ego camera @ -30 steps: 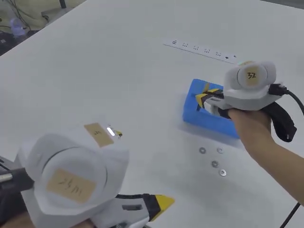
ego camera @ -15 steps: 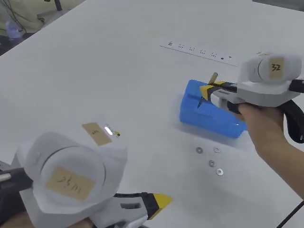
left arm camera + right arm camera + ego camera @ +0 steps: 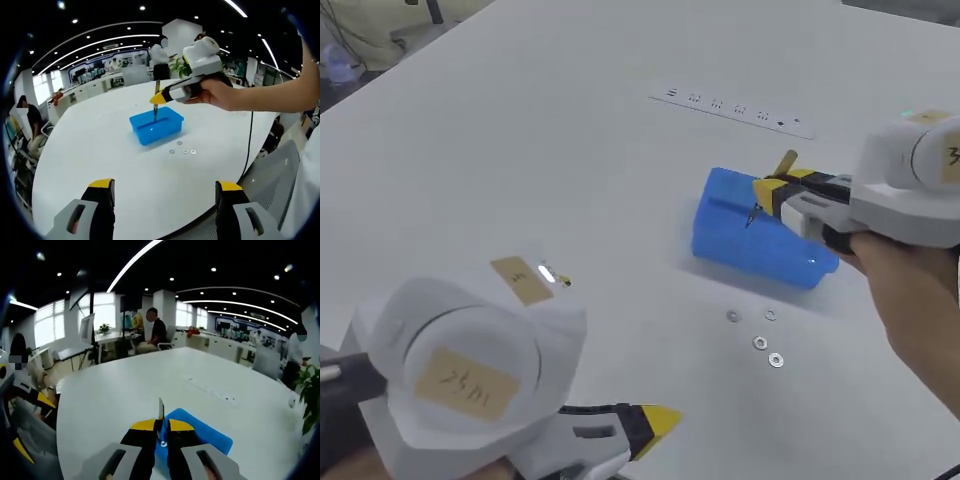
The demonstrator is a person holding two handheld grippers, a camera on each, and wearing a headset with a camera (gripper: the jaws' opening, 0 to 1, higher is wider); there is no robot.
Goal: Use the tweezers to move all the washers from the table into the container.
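Head view: four small metal washers lie on the white bench, nearest the right gripper.
Left gripper jaws spread, empty; blue plastic container just beside the washers; right jaws pinch slim metal tweezers, tips down over it.

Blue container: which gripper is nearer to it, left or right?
Right. The right gripper holds the tweezers just above the blue container; the left gripper is far back from it, jaws open.
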